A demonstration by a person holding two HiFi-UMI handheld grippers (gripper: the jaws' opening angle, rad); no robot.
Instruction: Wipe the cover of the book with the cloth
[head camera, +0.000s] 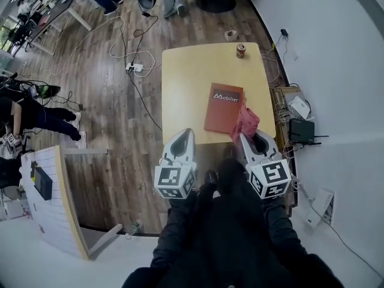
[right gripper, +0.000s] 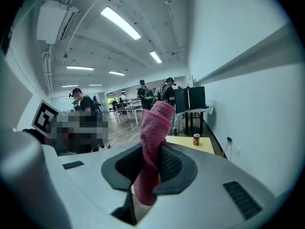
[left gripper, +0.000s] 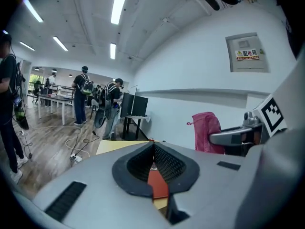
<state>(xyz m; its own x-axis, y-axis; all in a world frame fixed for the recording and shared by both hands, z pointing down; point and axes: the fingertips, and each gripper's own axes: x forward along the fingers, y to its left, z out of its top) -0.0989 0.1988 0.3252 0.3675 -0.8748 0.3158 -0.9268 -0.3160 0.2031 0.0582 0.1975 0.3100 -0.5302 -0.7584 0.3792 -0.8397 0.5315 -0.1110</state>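
A red-brown book [head camera: 224, 107] lies on the yellow table [head camera: 186, 83], its near corner at the table's front edge. My right gripper [head camera: 245, 138] is shut on a pink cloth [head camera: 245, 122] that sticks up from its jaws over the book's right edge; the cloth [right gripper: 151, 142] fills the jaws in the right gripper view. My left gripper [head camera: 185, 133] is shut with nothing in it, held over the table's front edge, left of the book. A strip of the book [left gripper: 156, 182] shows through its jaws, and the cloth [left gripper: 207, 132] appears to its right.
A small can [head camera: 240, 50] stands near the table's far edge. Cables and a power strip [head camera: 134, 68] lie on the wooden floor to the left. Boxes and a black device [head camera: 302, 130] sit by the wall on the right. People stand at desks further back.
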